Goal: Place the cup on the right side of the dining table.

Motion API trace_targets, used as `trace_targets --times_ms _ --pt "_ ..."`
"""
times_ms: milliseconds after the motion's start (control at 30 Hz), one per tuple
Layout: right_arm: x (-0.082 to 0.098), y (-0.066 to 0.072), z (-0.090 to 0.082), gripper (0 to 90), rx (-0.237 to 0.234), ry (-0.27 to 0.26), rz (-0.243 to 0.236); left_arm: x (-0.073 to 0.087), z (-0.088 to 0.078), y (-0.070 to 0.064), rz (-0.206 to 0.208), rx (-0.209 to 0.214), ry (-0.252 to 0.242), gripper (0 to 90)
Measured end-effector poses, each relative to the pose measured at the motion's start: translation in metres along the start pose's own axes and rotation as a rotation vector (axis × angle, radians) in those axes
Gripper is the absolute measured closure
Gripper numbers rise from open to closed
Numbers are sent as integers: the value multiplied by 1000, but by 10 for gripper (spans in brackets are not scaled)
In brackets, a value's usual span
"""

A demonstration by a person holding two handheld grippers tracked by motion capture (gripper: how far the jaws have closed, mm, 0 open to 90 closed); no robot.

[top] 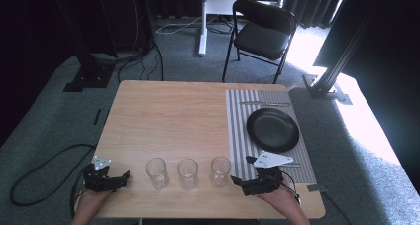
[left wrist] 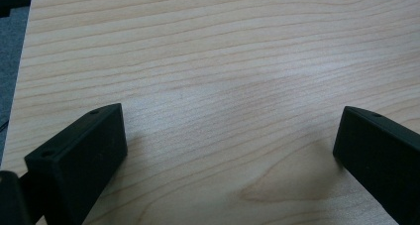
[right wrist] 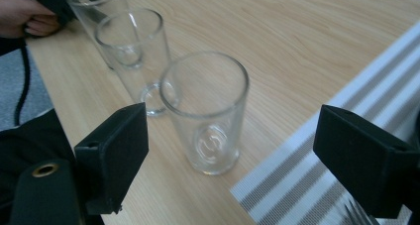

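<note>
Right gripper view: right gripper (right wrist: 233,150) has its jaws spread wide, nothing held, with the nearest clear drinking glass (right wrist: 208,111) standing upright between and just beyond the pads, not touched. That glass sits on the light wooden table (right wrist: 307,31) just beside the edge of the grey-and-white striped placemat (right wrist: 317,150), last in a row of three glasses. Step looks like grasping this glass. Advice: centre the jaws on it, go in level at mid-height, close gently so it doesn't tip or bump the middle clear glass (right wrist: 133,51). Left gripper (left wrist: 228,150) open too, over bare wood.
</note>
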State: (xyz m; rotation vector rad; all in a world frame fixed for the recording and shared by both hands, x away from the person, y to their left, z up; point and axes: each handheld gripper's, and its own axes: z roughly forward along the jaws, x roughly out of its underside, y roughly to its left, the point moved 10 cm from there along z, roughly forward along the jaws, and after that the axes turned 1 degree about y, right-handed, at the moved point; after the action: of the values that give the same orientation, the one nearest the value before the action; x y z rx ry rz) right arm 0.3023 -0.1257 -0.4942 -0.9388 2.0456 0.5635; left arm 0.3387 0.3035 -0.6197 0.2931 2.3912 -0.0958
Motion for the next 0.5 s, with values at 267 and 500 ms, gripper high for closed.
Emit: trace_targets --times_ms 267,500 --pt "-12 10 8 133 -36 -7 -22 0 0 0 0 0 0 5" --pt "-21 20 18 133 -73 1 -49 0 0 0 2 0 2 5"
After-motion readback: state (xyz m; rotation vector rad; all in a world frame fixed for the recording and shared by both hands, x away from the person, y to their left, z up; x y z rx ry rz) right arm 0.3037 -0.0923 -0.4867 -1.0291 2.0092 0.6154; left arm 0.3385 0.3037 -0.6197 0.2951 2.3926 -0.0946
